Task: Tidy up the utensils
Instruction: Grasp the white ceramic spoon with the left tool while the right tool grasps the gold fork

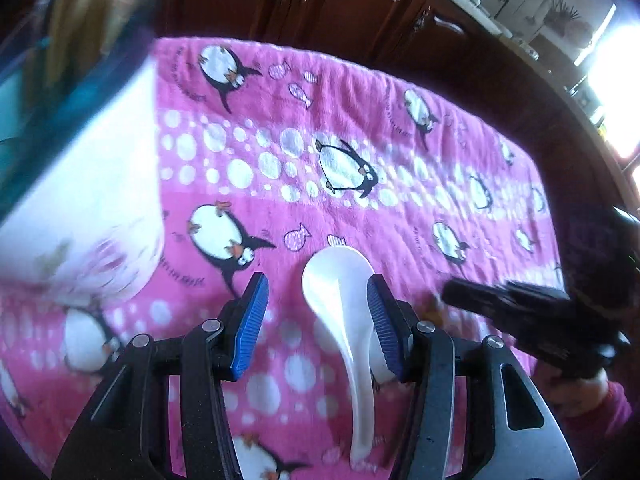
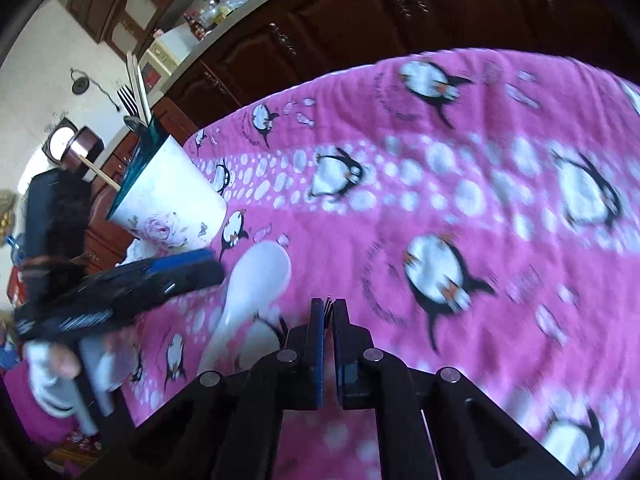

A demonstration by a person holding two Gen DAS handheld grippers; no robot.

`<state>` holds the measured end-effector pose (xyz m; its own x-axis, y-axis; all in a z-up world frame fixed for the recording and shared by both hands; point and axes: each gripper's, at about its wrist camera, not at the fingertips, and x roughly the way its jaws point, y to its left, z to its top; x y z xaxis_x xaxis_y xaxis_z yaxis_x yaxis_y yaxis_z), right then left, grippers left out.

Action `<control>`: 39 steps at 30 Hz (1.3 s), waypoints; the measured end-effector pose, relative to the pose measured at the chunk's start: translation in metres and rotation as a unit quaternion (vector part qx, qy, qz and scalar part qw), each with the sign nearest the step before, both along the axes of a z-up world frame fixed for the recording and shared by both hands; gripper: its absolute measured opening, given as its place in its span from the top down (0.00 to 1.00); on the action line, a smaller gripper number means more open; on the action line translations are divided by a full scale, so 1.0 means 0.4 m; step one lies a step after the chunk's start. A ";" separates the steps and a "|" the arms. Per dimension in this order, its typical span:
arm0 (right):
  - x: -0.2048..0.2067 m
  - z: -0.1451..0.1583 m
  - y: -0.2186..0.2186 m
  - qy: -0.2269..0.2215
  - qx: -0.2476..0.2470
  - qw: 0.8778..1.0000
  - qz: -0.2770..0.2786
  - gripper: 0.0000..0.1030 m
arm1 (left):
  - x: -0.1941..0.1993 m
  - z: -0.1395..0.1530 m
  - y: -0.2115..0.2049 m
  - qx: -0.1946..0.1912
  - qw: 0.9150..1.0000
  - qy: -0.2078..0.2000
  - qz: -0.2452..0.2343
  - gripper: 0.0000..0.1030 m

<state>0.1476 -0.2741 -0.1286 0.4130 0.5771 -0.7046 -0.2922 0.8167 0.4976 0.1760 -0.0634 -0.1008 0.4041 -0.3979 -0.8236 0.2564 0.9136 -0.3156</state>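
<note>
A white ceramic soup spoon (image 1: pixel 340 312) lies on the pink penguin cloth (image 1: pixel 360 128), bowl pointing away. My left gripper (image 1: pixel 314 306) is open just above it, with the spoon close to the right finger and between the two blue pads. The spoon also shows in the right wrist view (image 2: pixel 256 280), with the left gripper (image 2: pixel 152 276) over it. My right gripper (image 2: pixel 328 312) is shut and empty, low over the cloth to the right of the spoon. A white flowered holder cup (image 2: pixel 172 204) with a teal rim holds several utensils and stands at the left.
The holder cup looms blurred at the left of the left wrist view (image 1: pixel 80 184). The right gripper (image 1: pixel 520 312) shows at the right there. Dark wooden cabinets (image 2: pixel 360 24) stand beyond the table's far edge. The cloth covers the whole table.
</note>
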 end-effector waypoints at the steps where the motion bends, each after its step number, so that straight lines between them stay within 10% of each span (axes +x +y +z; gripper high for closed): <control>1: -0.013 -0.001 -0.021 0.004 0.005 1.000 -0.002 0.97 | 0.011 -0.010 -0.011 0.004 1.000 0.007 -0.004 0.51; 6: -0.045 -0.010 -0.077 0.014 0.016 1.000 -0.007 0.97 | 0.038 -0.033 -0.044 0.020 1.000 0.012 -0.010 0.88; 10: -0.055 -0.017 -0.094 0.020 0.022 0.999 -0.011 0.97 | 0.021 -0.029 -0.027 0.003 1.000 0.015 0.010 0.93; 21: -0.074 -0.022 -0.049 0.033 0.013 0.999 0.021 0.97 | -0.146 -0.010 0.104 -0.004 0.999 0.019 0.028 0.94; 27: -0.078 -0.032 -0.075 0.055 0.029 0.998 0.019 0.93 | -0.115 -0.024 0.128 -0.035 0.999 0.029 0.004 0.57; 35: -0.072 -0.031 -0.067 0.052 0.036 0.998 0.027 0.87 | -0.077 -0.038 0.085 -0.004 0.998 0.030 -0.054 0.57; 39: -0.075 -0.035 -0.042 0.039 0.028 0.998 0.030 0.87 | -0.086 -0.044 0.072 0.015 0.997 0.028 -0.071 0.88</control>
